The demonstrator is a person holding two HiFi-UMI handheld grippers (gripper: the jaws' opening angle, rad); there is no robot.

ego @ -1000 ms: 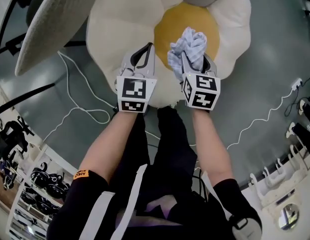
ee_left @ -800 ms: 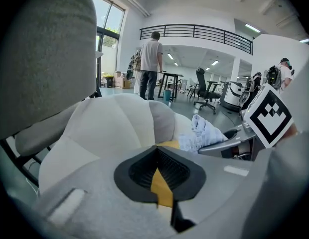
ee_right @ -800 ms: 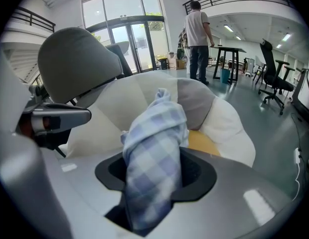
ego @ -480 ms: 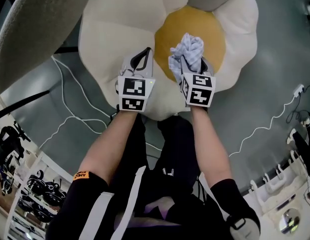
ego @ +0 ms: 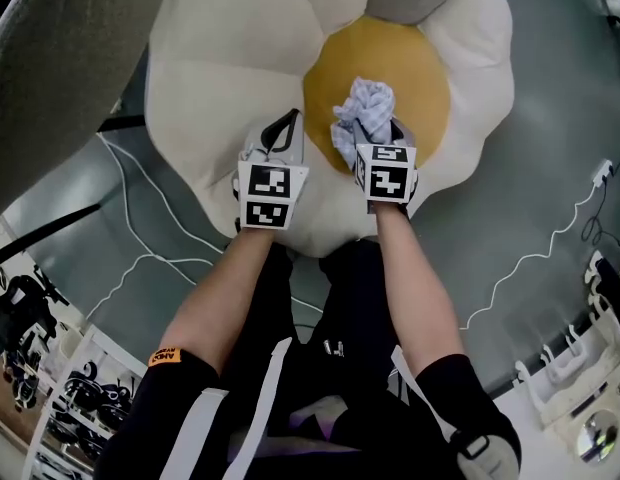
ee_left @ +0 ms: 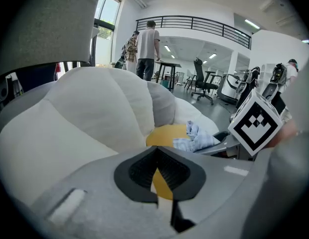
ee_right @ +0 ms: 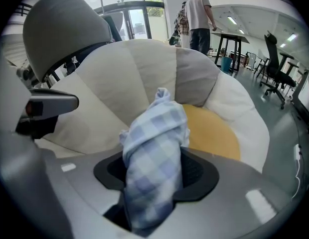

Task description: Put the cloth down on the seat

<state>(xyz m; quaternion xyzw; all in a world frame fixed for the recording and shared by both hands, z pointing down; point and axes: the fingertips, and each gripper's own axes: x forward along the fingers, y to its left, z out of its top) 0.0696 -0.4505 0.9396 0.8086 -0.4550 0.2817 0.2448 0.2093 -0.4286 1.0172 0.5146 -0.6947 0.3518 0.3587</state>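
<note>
The seat is a flower-shaped cushion chair with cream petals (ego: 230, 58) and a yellow centre (ego: 410, 58). A blue-and-white checked cloth (ego: 362, 108) stands bunched up over the near side of that yellow centre. My right gripper (ego: 373, 128) holds the cloth (ee_right: 154, 148) between its pads, and its jaws are opening. My left gripper (ego: 288, 118) hovers over the cream front petal, to the left of the right one, shut and empty. In the left gripper view the cloth (ee_left: 197, 138) shows over the yellow centre (ee_left: 167, 133), in front of the right gripper's marker cube.
White cables (ego: 150, 258) trail over the grey floor on both sides of the seat. A grey padded shape (ego: 50, 78) reaches in at the upper left. Racks (ego: 60, 418) stand at the lower left. People (ee_left: 147, 49) stand at tables far behind the seat.
Both grippers have shifted slightly forward over the seat. The cloth now sits lower and closer to the yellow centre, still between the right jaws. The left gripper stays shut.
</note>
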